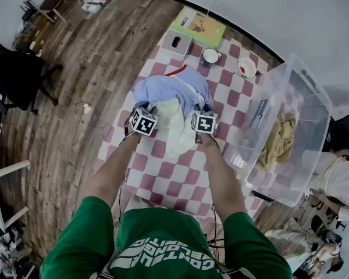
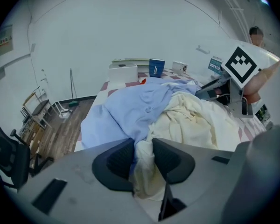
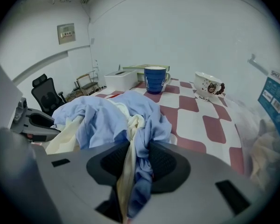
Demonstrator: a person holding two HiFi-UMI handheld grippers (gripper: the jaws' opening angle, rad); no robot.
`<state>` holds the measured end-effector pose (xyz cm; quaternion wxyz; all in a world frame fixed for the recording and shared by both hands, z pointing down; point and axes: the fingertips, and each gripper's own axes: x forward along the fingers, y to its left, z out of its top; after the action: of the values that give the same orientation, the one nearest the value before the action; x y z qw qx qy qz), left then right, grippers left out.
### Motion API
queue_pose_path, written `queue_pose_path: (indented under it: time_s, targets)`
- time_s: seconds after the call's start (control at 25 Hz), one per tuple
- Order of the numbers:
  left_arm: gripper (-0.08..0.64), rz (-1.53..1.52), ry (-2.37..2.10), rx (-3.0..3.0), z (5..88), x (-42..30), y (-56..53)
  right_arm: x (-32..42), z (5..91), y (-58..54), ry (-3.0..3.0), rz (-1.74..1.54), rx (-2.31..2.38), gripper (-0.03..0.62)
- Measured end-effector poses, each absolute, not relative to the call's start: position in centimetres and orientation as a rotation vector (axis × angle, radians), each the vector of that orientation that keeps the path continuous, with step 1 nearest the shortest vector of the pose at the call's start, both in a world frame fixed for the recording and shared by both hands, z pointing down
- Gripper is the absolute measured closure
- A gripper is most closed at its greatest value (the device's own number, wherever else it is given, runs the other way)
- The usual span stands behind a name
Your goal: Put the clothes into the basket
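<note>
A heap of clothes lies on the checked table: a light blue garment [image 1: 163,89] over a cream garment [image 1: 173,121]. My left gripper [image 1: 153,114] is shut on a fold of cream and blue cloth [image 2: 142,160] at the heap's left side. My right gripper [image 1: 199,113] is shut on a bunch of blue and cream cloth [image 3: 137,153] at the heap's right side. The clear plastic basket [image 1: 305,92] stands to the right of the heap, with a tan garment [image 1: 279,138] inside it.
A blue mug [image 3: 155,79], a white bowl [image 3: 208,85], a white box [image 3: 123,80] and a green book [image 1: 199,25] stand at the table's far end. Wooden floor and a black chair [image 1: 14,71] lie to the left. Another person [image 1: 337,179] is at the right.
</note>
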<state>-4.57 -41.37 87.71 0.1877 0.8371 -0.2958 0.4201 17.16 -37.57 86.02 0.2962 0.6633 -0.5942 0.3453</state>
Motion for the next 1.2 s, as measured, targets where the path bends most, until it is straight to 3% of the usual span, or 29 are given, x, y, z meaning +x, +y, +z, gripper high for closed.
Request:
queue_pose_path:
  time_s: [0.44, 1.2]
  targets:
    - [0.472, 1.072, -0.637, 2.381, 86.9, 1.0, -36.5, 10.5, 85.9, -37.0, -1.727, 0.972, 1.652, 0.477]
    - [0.486, 0.877, -0.670, 2.487, 79.9, 0.7, -35.5, 7.3, 79.8, -36.4, -1.893, 0.934, 1.661, 0.491]
